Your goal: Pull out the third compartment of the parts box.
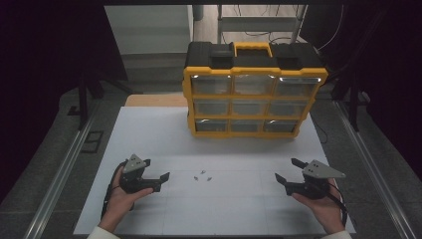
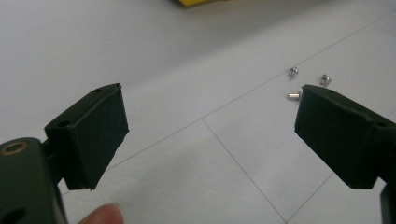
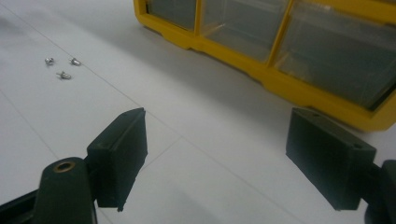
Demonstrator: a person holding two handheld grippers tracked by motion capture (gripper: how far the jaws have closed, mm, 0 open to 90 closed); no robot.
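Note:
Three small silver screws lie loose on the white table top, midway between my two grippers. A yellow and black organizer case with clear drawers stands upright at the back of the table. My left gripper rests near the front left, open, nothing between its jaws; the screws lie ahead of it, just past its right jaw. My right gripper is open at the front right, empty. In its view the screws lie far left and the case rises ahead.
Metal rails run along both sides of the table, and the surroundings beyond are dark. A brown board lies behind the white top at the left of the case. A fingertip shows at the bottom of the left gripper view.

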